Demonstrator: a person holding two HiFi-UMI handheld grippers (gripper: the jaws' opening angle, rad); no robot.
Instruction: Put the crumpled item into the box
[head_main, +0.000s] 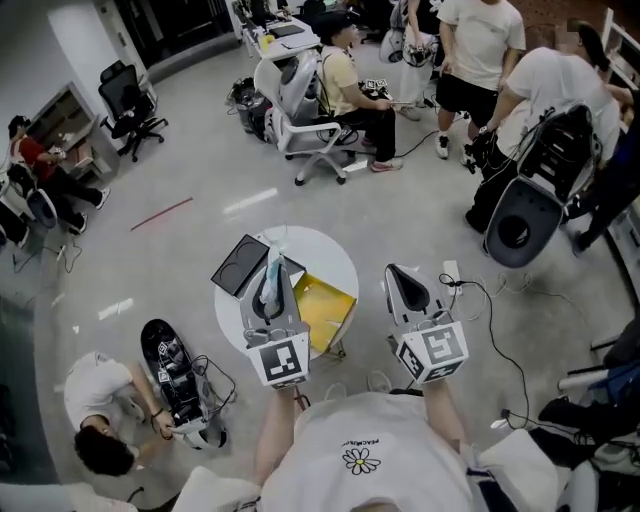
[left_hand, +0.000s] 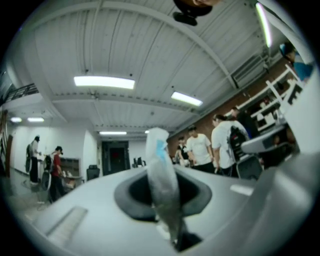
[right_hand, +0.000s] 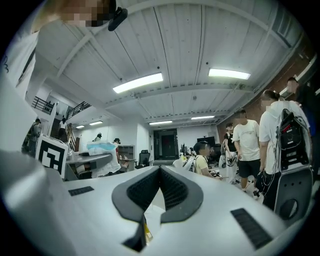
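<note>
The crumpled item (head_main: 275, 260), a clear plastic wad with a blue patch, sticks up from my left gripper (head_main: 271, 285), which is shut on it above the round white table (head_main: 335, 252). In the left gripper view the crumpled item (left_hand: 159, 150) stands pinched between the dark pads (left_hand: 197, 192). An open yellow box (head_main: 322, 305) sits on the table's right half, just right of the left gripper. My right gripper (head_main: 397, 272) hangs off the table's right edge; in its own view the right gripper (right_hand: 160, 169) has its pads touching with nothing between them. That view also catches the crumpled item (right_hand: 102, 146) at the left.
A black flat lid or panel (head_main: 240, 265) lies on the table's left side. A person crouches by black gear (head_main: 170, 365) on the floor at lower left. Cables (head_main: 500, 320) trail at the right. A seated person (head_main: 350, 85) and standing people (head_main: 480, 60) are behind.
</note>
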